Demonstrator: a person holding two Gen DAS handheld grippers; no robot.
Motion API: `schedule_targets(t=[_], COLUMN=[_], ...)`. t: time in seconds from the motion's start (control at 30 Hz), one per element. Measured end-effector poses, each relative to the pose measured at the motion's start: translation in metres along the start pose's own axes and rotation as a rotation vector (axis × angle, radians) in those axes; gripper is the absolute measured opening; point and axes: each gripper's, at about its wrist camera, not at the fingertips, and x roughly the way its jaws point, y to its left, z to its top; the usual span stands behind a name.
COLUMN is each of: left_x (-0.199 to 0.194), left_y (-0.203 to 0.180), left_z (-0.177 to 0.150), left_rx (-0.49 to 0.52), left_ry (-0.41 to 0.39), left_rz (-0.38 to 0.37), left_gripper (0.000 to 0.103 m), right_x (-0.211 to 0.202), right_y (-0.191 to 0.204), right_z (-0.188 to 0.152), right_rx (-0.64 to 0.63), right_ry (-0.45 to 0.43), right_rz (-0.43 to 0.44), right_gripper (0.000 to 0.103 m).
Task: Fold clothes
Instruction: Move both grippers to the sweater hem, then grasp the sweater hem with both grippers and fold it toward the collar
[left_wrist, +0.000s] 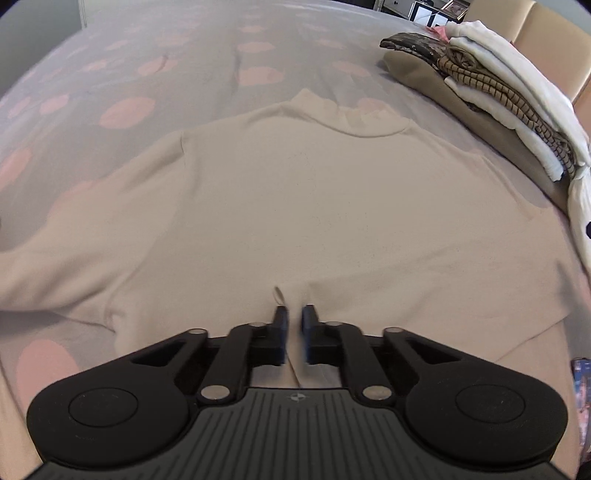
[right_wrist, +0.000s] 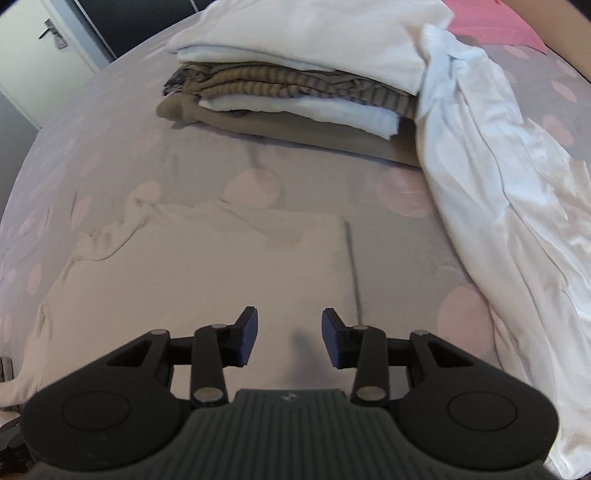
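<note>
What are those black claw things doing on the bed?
A person is folding clothes with a gripper in each hand. The left gripper is nearly closed on a pinch of the beige shirt, which lies spread flat on the dotted bedsheet. The right gripper hovers open over the shirt. A stack of folded clothes sits farther back, beside a loose white garment.

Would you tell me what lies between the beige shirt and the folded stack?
In the right wrist view, only bare dotted bedsheet separates the beige shirt from the folded stack.
</note>
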Motion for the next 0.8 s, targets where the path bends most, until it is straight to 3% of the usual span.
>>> schedule_targets(t=[0.17,0.3,0.47,0.6,0.8], left_x=[-0.03,-0.048,-0.076,-0.082,-0.079], left_y=[0.008,0.022,0.031,0.044,0.091], left_z=[0.013,0.028,0.052,0.064,0.066], left_rx=[-0.071,-0.132,-0.103,-0.088,-0.218], left_ry=[-0.08,-0.084,-0.151,-0.184,-0.201], left_rz=[-0.044,-0.096,-0.118,-0.07,0.01], left_gripper=[0.004,0.003,0.001,0.001,0.001], right_x=[0.009,0.014,0.017,0.019,0.021], right_y=[-0.017,-0.02,-0.015,-0.01,-0.002], right_z=[-0.001,-0.002,-0.001,-0.002,-0.007], right_rx=[0.038,0.043,0.03,0.014,-0.039], right_ry=[0.024,0.039,0.038,0.034,0.025], right_rz=[-0.033,-0.037,-0.03,-0.023,-0.022], right_gripper=[0.042,0.042,0.042,0.042,0.043])
